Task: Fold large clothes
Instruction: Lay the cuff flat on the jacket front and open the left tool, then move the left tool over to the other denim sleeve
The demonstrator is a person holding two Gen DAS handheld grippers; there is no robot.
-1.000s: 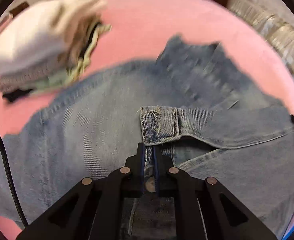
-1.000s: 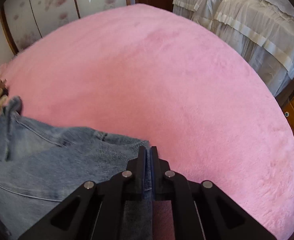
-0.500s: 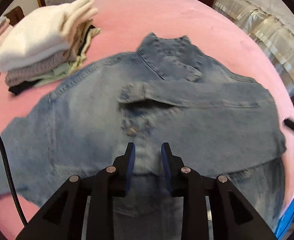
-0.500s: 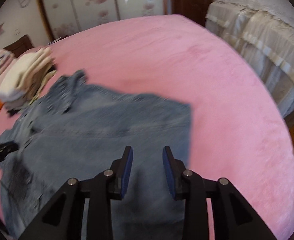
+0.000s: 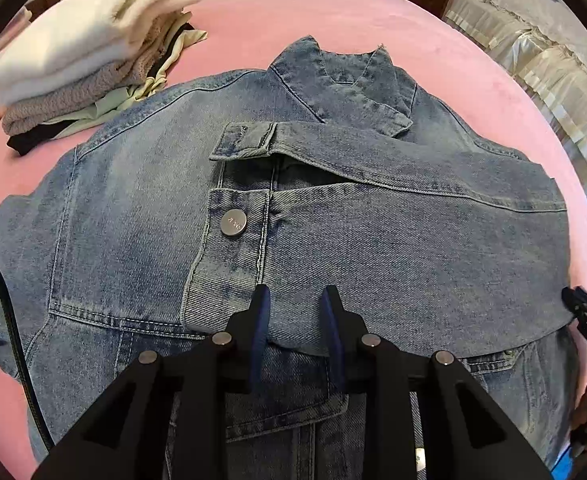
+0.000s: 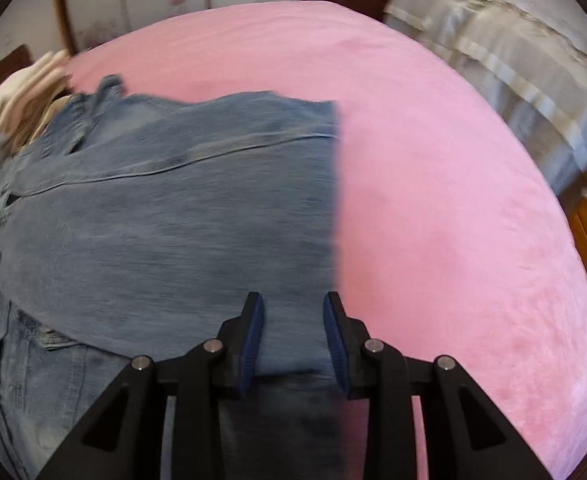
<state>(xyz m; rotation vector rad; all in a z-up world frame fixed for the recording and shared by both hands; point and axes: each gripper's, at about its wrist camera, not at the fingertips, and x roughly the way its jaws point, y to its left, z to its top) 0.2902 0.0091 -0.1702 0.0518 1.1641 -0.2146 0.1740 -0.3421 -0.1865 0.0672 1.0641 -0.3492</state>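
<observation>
One denim jacket (image 5: 373, 240), one clothes stack (image 5: 85, 52), two hand-held grippers.

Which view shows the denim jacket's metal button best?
The left wrist view: the metal button sits sharp on the denim jacket. The right wrist view shows only blurred denim, with no button visible.

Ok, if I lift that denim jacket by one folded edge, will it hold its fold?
Probably not: the denim jacket looks thick and heavy, so free layers would likely sag. Its folded sleeve lies loose, apt to slide off. The pink blanket looks plush, so it may drag.
</observation>
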